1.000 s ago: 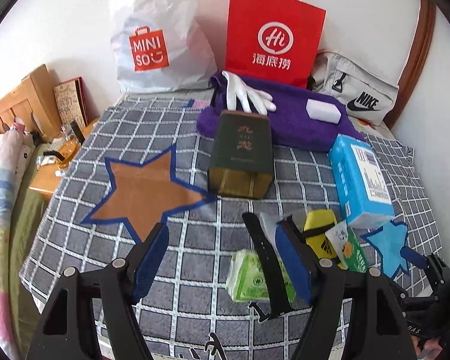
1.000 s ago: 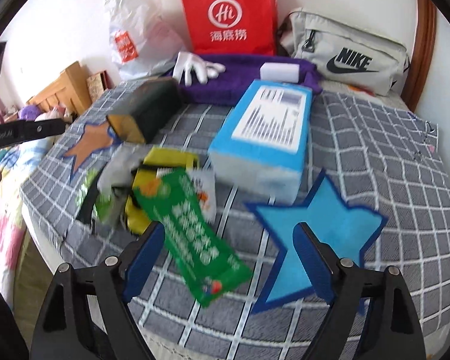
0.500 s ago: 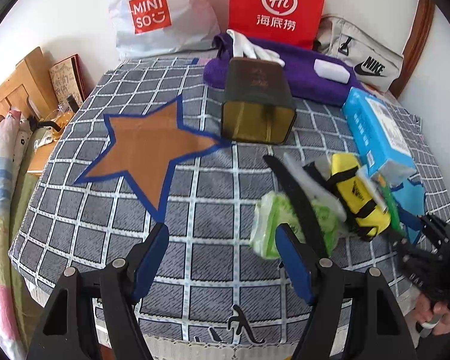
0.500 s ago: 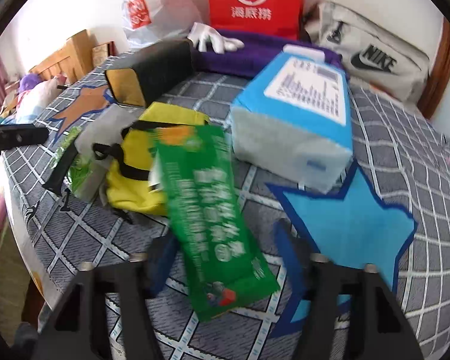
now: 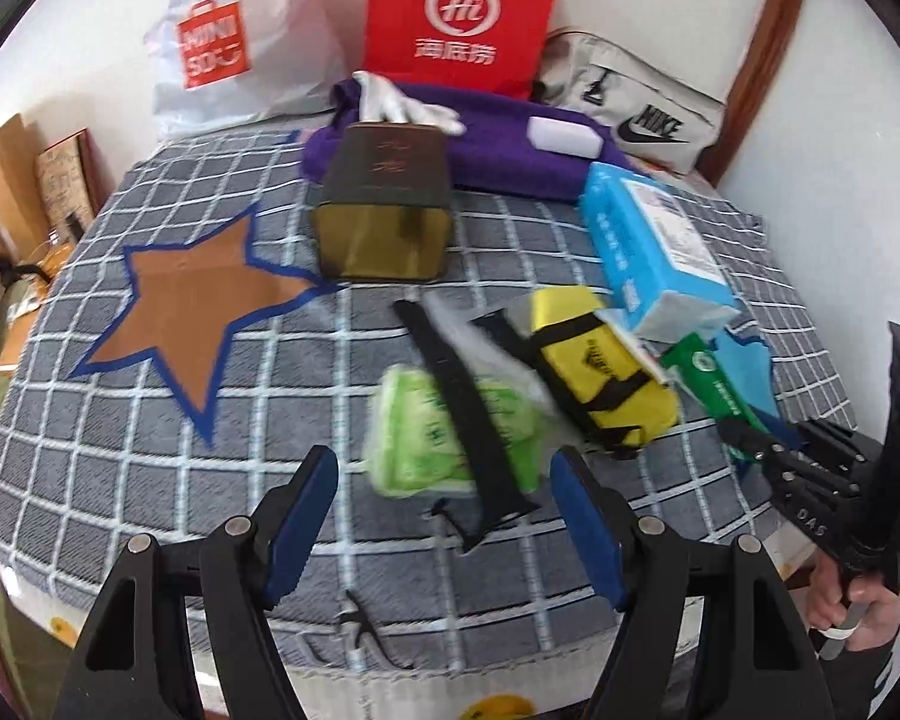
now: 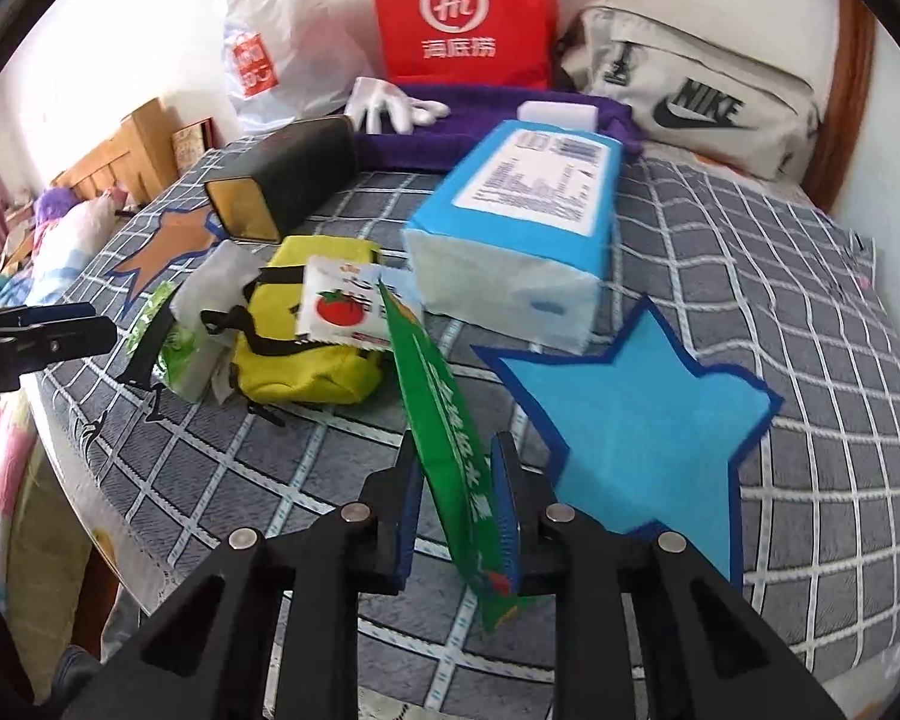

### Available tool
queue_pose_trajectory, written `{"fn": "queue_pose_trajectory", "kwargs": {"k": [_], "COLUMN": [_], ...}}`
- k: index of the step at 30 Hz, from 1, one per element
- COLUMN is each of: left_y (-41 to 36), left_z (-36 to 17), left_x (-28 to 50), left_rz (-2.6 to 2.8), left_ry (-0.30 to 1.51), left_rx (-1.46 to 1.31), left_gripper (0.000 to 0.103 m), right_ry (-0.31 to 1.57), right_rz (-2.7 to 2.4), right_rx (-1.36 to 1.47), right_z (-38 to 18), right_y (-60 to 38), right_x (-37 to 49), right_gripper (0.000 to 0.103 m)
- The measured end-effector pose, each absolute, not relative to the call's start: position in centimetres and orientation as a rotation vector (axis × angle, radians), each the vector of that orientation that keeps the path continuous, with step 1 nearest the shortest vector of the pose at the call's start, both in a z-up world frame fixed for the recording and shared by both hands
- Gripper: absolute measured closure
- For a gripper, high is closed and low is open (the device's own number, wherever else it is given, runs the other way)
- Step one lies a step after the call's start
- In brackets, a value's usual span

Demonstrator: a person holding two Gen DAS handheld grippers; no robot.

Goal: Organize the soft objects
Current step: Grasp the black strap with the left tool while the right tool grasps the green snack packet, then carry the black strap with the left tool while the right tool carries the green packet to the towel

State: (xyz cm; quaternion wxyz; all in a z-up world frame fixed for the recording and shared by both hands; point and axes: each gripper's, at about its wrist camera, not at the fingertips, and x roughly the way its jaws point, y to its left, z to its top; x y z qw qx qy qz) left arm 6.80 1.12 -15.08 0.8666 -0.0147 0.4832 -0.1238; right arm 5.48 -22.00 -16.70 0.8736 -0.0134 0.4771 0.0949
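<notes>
We're over a bed w/ a grey checked cover, bags propped along the wall at its far edge. Right gripper has just been closing and now pinches the green sachet between its pads, near the front edge of the bed, w/ the blue star just beside it. The sachet stands on edge, its far end leaning by the tomato packet and yellow pouch. Risk as we judge it: the grip sits low on a thin, slippery pack, so it could fold or slide out on lifting, and its top may drag the tomato packet along. Left gripper hangs wide, holding nothing, above the light-green tissue pack near the front edge; a black strap lies across that pack, so closing there could snag the strap too. The orange star lies toward the left edge, well apart from the pile.
</notes>
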Motion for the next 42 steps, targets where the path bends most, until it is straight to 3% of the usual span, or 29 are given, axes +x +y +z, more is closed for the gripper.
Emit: {"fn": "queue_pose_trajectory", "kwargs": {"k": [2, 4, 8, 12, 15, 28, 38, 41, 42], "left_y": [0.1, -0.5, -1.5, -0.7, 0.3, 7.8, 9.0, 8.7, 8.6], "left_z": [-15.5, -16.1, -17.5, -17.6, -17.1, -15.8, -19.0, -19.5, -19.5], "left_x": [7.2, 7.6, 8.4, 8.9, 8.9, 9.3, 10.9, 11.6, 11.9], "left_rz": [-0.257, -0.258, -0.229, -0.230, -0.240, -0.107, -0.021, -0.023, -0.025], "left_ry": [1.017, 1.033, 1.051, 1.043, 1.043, 1.022, 1.078, 1.086, 1.079], "left_rx": [-0.015, -0.004, 0.048, 0.019, 0.010, -0.097, -0.047, -0.042, -0.039], "left_gripper": [0.034, 0.046, 0.058, 0.081, 0.083, 0.086, 0.085, 0.071, 0.060], "right_ry": [1.009, 1.012, 1.012, 1.025, 1.015, 1.002, 1.016, 1.014, 1.015], "right_rz": [0.191, 0.190, 0.195, 0.194, 0.191, 0.175, 0.159, 0.159, 0.159], "right_rx": [-0.016, -0.006, -0.005, -0.003, -0.011, 0.011, 0.000, 0.000, 0.001], "right_z": [-17.1, -17.4, -17.7, -18.3, -18.4, -18.3, -18.7, -18.7, -18.8], "right_y": [-22.4, -22.6, -22.7, -22.7, -22.8, -23.8, -23.8, -23.8, -23.8], "right_x": [5.4, 5.2, 5.2, 6.0, 6.2, 6.7, 6.6, 6.8, 6.9], "right_gripper": [0.088, 0.088, 0.088, 0.087, 0.089, 0.092, 0.092, 0.092, 0.091]}}
